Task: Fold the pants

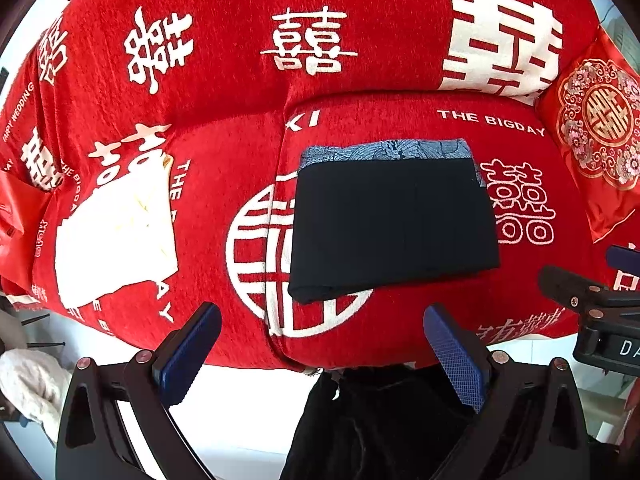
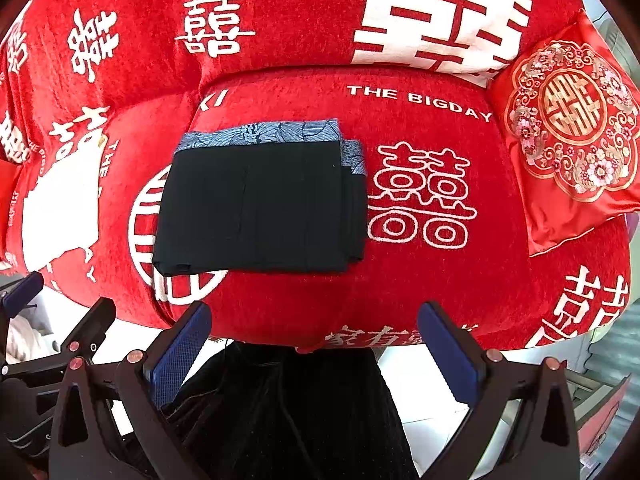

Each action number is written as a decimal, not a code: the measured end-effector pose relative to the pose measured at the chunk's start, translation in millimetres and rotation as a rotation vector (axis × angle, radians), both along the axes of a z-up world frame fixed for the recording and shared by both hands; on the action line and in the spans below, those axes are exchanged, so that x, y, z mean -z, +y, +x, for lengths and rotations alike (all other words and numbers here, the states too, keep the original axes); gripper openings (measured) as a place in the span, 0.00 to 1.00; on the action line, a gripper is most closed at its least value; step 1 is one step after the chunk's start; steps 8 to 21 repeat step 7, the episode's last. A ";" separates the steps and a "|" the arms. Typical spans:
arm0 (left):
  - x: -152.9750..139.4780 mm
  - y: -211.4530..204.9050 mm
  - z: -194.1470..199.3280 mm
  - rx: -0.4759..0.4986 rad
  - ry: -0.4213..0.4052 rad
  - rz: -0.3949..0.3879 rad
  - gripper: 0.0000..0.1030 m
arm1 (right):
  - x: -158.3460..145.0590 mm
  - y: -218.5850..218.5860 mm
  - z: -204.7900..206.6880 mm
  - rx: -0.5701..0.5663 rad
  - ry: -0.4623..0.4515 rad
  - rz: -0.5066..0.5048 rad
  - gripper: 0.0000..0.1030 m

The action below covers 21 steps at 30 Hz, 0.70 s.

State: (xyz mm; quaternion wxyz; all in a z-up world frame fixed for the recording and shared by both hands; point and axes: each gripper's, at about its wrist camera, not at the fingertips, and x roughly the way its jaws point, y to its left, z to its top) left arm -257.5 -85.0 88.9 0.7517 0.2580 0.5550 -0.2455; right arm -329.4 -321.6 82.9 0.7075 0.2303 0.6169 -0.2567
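Home living room, sofa (image 1: 248,128) in red wedding cover, embroidered cushion (image 2: 568,128)

Both cams sit low in front of the sofa (image 1: 224,128), off the front edge of the seat, looking forward between their own fingers and slightly down at the cushion. The left wrist view sits further left, so the folded black pants (image 1: 392,228) land right of centre; in the right wrist view they (image 2: 256,216) land left of centre. Both share the seat, backrest and the embroidered pillow (image 2: 568,136). The right gripper pokes into the left view's right edge.
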 end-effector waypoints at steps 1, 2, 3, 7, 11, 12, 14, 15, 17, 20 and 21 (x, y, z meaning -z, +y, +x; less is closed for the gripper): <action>-0.1 0.4 -0.3 0.000 0.001 -0.004 0.98 | 0.3 -0.1 -0.4 0.002 0.001 0.001 1.00; -0.6 0.8 -0.5 0.000 0.002 -0.009 0.98 | 0.4 -0.3 -0.7 0.002 0.002 0.002 1.00; -1.5 1.3 -0.3 0.000 0.002 -0.014 0.98 | 0.5 -0.6 -0.8 0.002 0.003 0.003 1.00; -1.6 1.5 -1.8 -0.002 -0.001 -0.015 0.98 | 0.6 -0.6 -0.9 -0.001 0.003 0.005 1.00; -1.6 1.5 -1.8 -0.002 -0.001 -0.015 0.98 | 0.6 -0.6 -0.9 -0.001 0.003 0.005 1.00; -1.6 1.5 -1.8 -0.002 -0.001 -0.015 0.98 | 0.6 -0.6 -0.9 -0.001 0.003 0.005 1.00; -1.6 1.5 -1.8 -0.002 -0.001 -0.015 0.98 | 0.6 -0.6 -0.9 -0.001 0.003 0.005 1.00; -1.6 1.5 -1.8 -0.002 -0.001 -0.015 0.98 | 0.6 -0.6 -0.9 -0.001 0.003 0.005 1.00; -1.6 1.5 -1.8 -0.002 -0.001 -0.015 0.98 | 0.6 -0.6 -0.9 -0.001 0.003 0.005 1.00; -1.6 1.5 -1.8 -0.002 -0.001 -0.015 0.98 | 0.6 -0.6 -0.9 -0.001 0.003 0.005 1.00; -1.6 1.5 -1.8 -0.002 -0.001 -0.015 0.98 | 0.6 -0.6 -0.9 -0.001 0.003 0.005 1.00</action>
